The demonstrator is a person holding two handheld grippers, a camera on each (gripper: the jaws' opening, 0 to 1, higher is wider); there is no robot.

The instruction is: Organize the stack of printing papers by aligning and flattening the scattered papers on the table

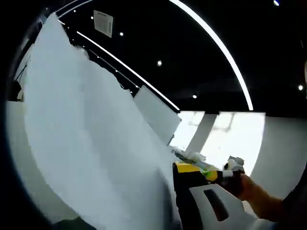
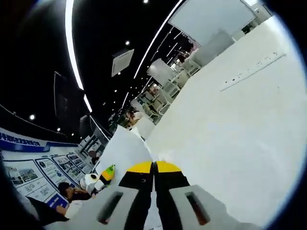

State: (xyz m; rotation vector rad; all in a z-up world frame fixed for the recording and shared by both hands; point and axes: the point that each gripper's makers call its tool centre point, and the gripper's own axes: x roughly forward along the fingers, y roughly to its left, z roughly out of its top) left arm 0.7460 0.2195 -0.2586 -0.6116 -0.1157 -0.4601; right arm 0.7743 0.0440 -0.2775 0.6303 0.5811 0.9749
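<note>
Papers: a white stack (image 1: 91,143) is held up off the table, spread toward 10 o'clock in the left gripper view.
Right gripper (image 2: 154,168): jaws are pressed together on a paper edge (image 2: 125,148) running toward 11 o'clock.
Left gripper (image 1: 178,178): jaws are seen against the stack's edge at 5 o'clock; whether clamped cannot be told.
Table (image 2: 230,120): white surface at 2 o'clock.
Advice: both grips should be kept level and the stack's bottom edge tapped squarely on the table before it is laid flat.

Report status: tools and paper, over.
Right tool shut on paper. Left tool at the sheets' edge, grip unclear. Paper lifted above the table. Nothing in the way.
</note>
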